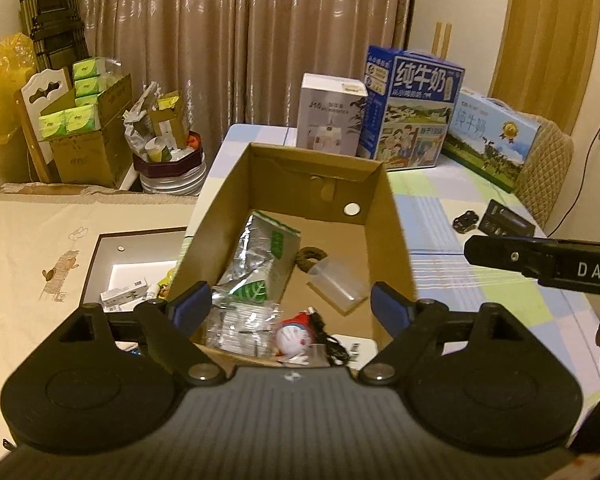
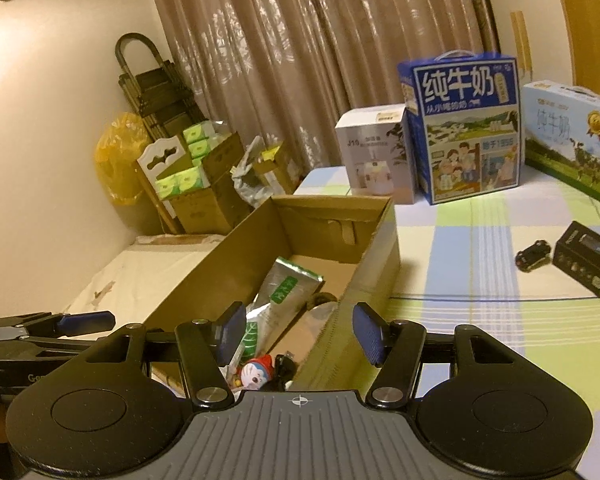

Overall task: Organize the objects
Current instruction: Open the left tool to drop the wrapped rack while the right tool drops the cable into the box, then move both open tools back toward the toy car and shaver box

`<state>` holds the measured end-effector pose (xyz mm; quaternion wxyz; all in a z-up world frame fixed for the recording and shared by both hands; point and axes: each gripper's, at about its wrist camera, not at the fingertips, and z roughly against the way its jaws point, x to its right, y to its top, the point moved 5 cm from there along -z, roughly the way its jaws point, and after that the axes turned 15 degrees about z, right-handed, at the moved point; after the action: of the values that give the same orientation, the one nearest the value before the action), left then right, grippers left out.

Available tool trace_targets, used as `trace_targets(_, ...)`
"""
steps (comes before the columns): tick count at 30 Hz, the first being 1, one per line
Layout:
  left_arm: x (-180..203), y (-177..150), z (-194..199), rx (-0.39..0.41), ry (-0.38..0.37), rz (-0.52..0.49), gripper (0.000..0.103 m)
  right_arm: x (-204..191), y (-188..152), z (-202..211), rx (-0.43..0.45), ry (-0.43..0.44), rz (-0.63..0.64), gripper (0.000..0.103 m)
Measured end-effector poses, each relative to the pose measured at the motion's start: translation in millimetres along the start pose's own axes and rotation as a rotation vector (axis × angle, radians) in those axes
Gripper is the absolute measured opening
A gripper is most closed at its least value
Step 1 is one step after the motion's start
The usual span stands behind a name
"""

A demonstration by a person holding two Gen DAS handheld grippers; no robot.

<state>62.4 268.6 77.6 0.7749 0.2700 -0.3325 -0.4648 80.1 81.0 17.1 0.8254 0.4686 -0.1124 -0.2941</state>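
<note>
Both wrist views, one moment of the sorting task. We judged the work partly done: the open cardboard box at the centre of the frame already held a crinkled silver foil pouch with a green leaf print, a clear plastic cup lying on its side, a dark fibrous ring, a round red-and-white toy figure and a tangle of black cable. Still outside, at the right of the right wrist view, we saw a small black toy car and a black rectangular box on the checked tablecloth; we took these as left to sort. The left gripper hung over the near end of the cardboard box, its blue-padded jaws wide apart and gripping nothing. The right gripper straddled the corrugated right wall, likewise spread and empty.
</note>
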Motion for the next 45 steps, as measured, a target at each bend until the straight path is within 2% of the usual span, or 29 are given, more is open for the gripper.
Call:
trace_targets(12, 50, -10, 19, 0.025, -0.040, -0.045, 0.102, 29, -11, 54, 0.028, -0.055, -0.017, 0.056)
trace_targets(23, 105, -25, 14, 0.015, -0.109, -0.087, 0.102, 90, -40, 107, 0.027, -0.182, -0.064, 0.056)
trace_targets(35, 163, -33, -9, -0.016, -0.173, -0.150, 0.102, 171, -69, 147, -0.001, -0.309, -0.101, 0.056)
trace_targets(39, 185, -34, -24, -0.031, -0.191, -0.184, 0.102, 193, -74, 151, -0.013, -0.325, -0.097, 0.057)
trace_targets(45, 218, -32, -56, -0.065, -0.220, -0.255, 0.102, 227, -74, 143, -0.062, -0.313, -0.020, 0.057)
